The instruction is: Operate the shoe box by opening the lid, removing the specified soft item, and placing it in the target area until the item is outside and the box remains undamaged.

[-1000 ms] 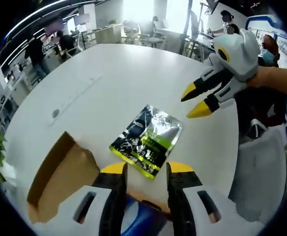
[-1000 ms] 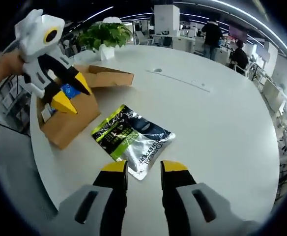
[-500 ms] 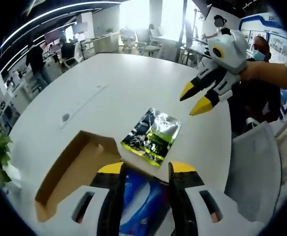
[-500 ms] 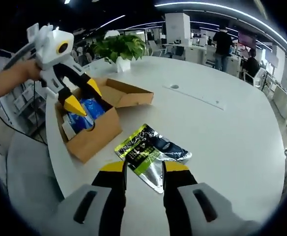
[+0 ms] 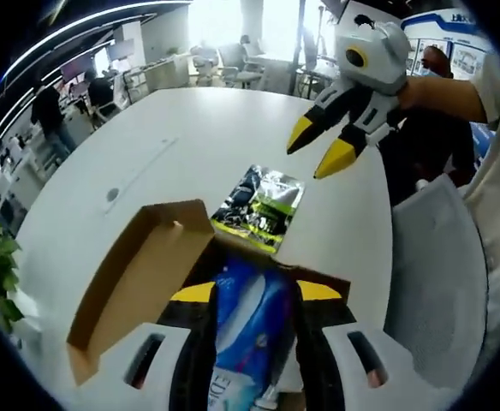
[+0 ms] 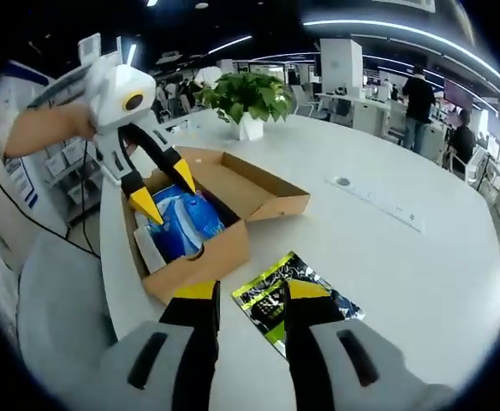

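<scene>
Potted plant (image 6: 248, 96) at far table (image 6: 421, 257) edge; grey chair (image 5: 428, 265) beside table

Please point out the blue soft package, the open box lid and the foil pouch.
Blue soft package (image 6: 181, 224), right gripper view, on its middle.
Open box lid (image 6: 254, 181), right gripper view, on its inner face.
Foil pouch (image 5: 261, 208), left gripper view, on its middle.
</scene>
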Action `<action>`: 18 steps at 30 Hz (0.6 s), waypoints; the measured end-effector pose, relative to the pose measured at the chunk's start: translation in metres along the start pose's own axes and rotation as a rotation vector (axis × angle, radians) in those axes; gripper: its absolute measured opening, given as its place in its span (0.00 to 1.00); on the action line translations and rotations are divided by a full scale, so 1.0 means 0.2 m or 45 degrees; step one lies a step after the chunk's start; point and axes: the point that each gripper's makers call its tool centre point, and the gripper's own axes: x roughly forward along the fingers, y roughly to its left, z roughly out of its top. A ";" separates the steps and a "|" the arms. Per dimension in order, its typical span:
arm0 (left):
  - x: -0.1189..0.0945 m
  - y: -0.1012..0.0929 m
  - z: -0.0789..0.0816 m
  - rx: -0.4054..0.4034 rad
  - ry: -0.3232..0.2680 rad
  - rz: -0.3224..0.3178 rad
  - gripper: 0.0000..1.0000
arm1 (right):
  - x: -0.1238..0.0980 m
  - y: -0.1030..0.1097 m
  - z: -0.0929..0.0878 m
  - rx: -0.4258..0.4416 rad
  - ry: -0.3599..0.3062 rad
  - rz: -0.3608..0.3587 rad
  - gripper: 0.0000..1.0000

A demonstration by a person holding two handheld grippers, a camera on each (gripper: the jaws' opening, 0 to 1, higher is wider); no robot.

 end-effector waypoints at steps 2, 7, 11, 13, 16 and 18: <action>0.00 0.00 -0.02 -0.003 0.001 -0.014 0.32 | 0.03 0.03 0.02 -0.022 -0.009 0.016 0.27; 0.02 -0.04 -0.07 0.014 0.019 -0.073 0.28 | 0.09 0.08 0.04 -0.053 -0.004 0.053 0.27; 0.05 -0.05 -0.12 0.045 0.058 -0.101 0.23 | 0.13 0.13 0.06 -0.085 -0.005 0.087 0.27; 0.07 -0.05 -0.15 0.048 0.088 -0.113 0.23 | 0.15 0.16 0.08 -0.099 -0.003 0.103 0.27; 0.08 -0.05 -0.19 0.039 0.114 -0.114 0.19 | 0.19 0.18 0.09 -0.133 -0.004 0.121 0.28; 0.09 -0.04 -0.20 0.042 0.119 -0.112 0.18 | 0.21 0.19 0.10 -0.145 0.003 0.131 0.28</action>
